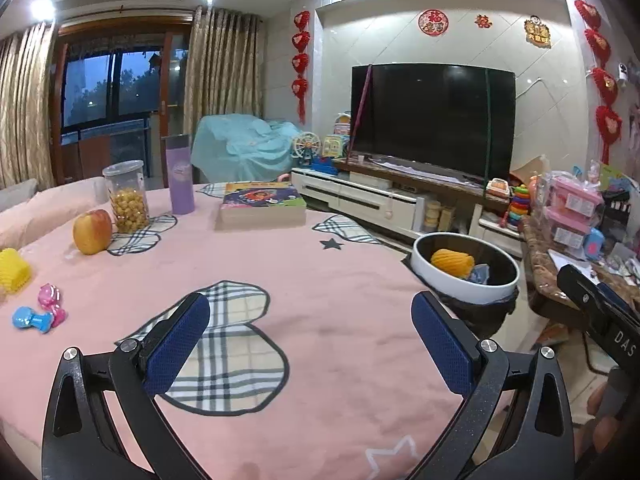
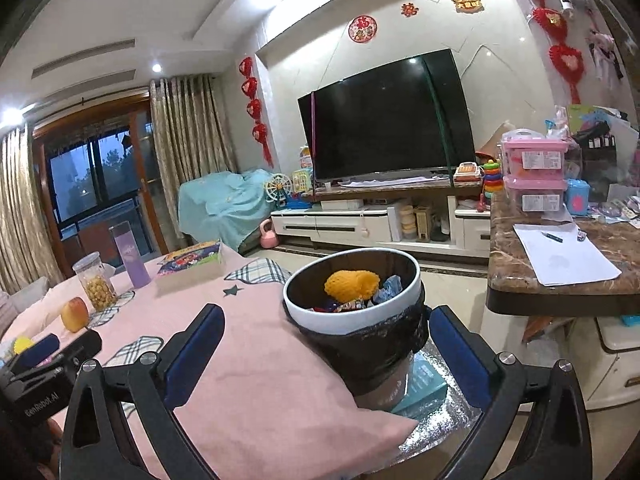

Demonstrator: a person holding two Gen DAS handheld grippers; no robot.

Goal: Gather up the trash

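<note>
Both grippers stood wide and empty: the left gripper (image 1: pixel 310 344) over the pink cloth (image 1: pixel 280 280) of the worktop (image 1: pixel 360 420), the right gripper (image 2: pixel 326 354) facing the bin (image 2: pixel 352 320) at the worktop's edge. The bin held an orange foam net (image 2: pixel 352 283) and some wrappers (image 2: pixel 390 286). A yellow foam net (image 1: pixel 14 270) lay at the far left of the cloth, near two small toys (image 1: pixel 40 308); it was probably the trash left to collect.

The bin seemed to stand on boxes (image 2: pixel 424 384) off the edge, so a knock from the right gripper could tip it. The light net could spring out of a loose pinch. A careless reach might catch the toys or roll the apple (image 1: pixel 92 232), which stood beside the jar (image 1: pixel 125 196).

The yellow net was cut off by the frame edge. The bin's base was hidden behind its black liner (image 2: pixel 372 356), and what lay deeper inside could not be made out.
</note>
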